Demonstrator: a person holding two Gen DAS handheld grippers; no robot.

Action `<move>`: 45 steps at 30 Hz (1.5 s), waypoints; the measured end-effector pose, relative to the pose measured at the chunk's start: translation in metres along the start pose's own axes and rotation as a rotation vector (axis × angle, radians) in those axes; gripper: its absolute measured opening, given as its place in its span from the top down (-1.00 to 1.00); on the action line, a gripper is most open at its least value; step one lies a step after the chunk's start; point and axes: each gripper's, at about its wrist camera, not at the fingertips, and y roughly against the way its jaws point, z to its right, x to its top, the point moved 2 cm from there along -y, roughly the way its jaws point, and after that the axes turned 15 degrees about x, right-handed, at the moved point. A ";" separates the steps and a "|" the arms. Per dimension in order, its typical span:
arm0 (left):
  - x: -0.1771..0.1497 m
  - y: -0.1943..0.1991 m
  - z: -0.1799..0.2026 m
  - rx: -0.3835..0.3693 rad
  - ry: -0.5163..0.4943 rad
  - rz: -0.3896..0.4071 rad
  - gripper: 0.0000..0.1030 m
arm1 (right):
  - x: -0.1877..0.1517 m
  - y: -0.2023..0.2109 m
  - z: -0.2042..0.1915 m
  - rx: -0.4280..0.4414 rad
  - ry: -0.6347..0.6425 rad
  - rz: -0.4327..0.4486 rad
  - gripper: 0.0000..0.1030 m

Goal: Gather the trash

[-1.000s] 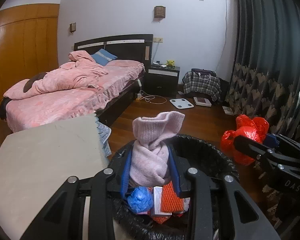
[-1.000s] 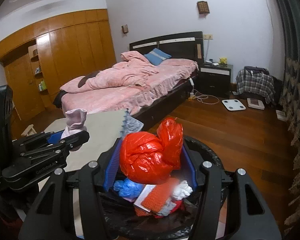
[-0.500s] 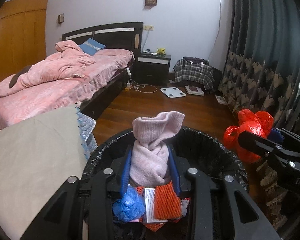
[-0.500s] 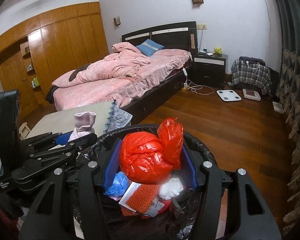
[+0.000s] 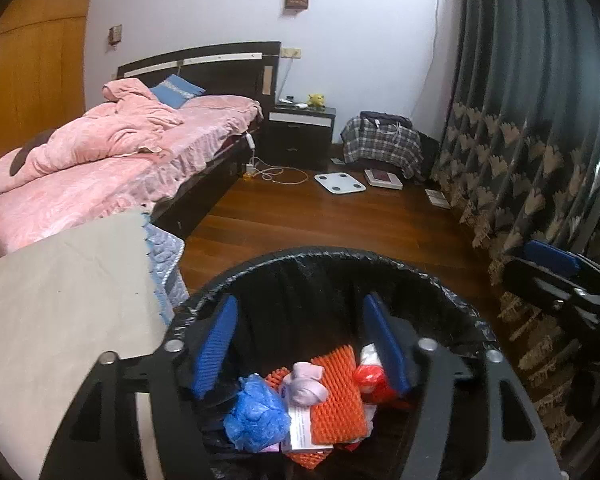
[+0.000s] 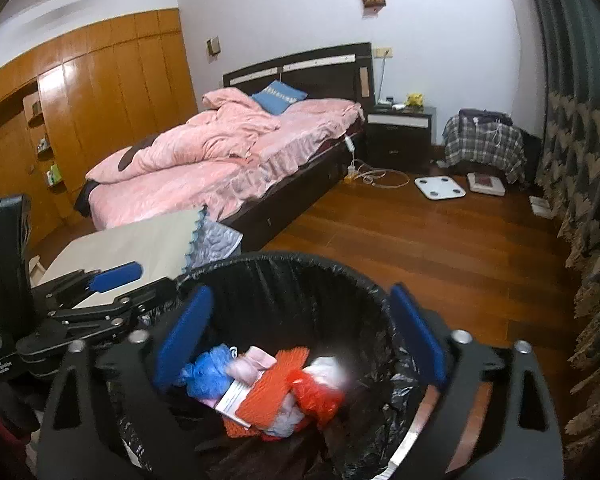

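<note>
A black-lined trash bin [image 5: 324, 256] [image 6: 284, 264] stands right under both grippers. Inside it lie a pale pink sock [image 5: 306, 384] [image 6: 252, 364], a red plastic bag [image 5: 370, 380] [image 6: 316, 396], orange foam netting [image 5: 336, 396] [image 6: 268, 388] and a blue bag [image 5: 256, 412] [image 6: 204, 372]. My left gripper [image 5: 302, 344] hangs over the bin with its jaws opening and nothing between the blue pads. My right gripper [image 6: 300, 336] is over the bin too, jaws opening and empty. From the side, the right gripper [image 5: 556, 276] shows in the left wrist view and the left gripper [image 6: 100, 292] in the right wrist view.
A grey-topped table with a quilted cloth [image 5: 60, 304] [image 6: 140, 240] stands left of the bin. Behind it is a bed with pink bedding [image 5: 112, 152] [image 6: 220, 148]. A white scale [image 5: 339, 182] [image 6: 440, 187] lies on the wooden floor. Dark curtains [image 5: 540, 120] hang on the right.
Both grippers came down over the bin and opened. The pink sock dropped from the left one and the red bag from the right one; both now lie in the bin.
</note>
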 end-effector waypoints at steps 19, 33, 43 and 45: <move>0.005 0.077 -0.069 0.164 0.086 0.063 -0.88 | 0.010 0.026 -0.062 0.096 0.035 -0.010 -0.90; -0.017 0.123 -0.090 0.221 0.108 0.093 -0.88 | 0.013 0.034 -0.107 0.139 0.077 -0.022 -0.90; -0.025 0.144 -0.096 0.245 0.120 0.113 -0.88 | 0.011 0.034 -0.120 0.149 0.090 -0.030 -0.90; -0.025 0.146 -0.097 0.249 0.122 0.115 -0.88 | 0.010 0.033 -0.122 0.152 0.093 -0.034 -0.90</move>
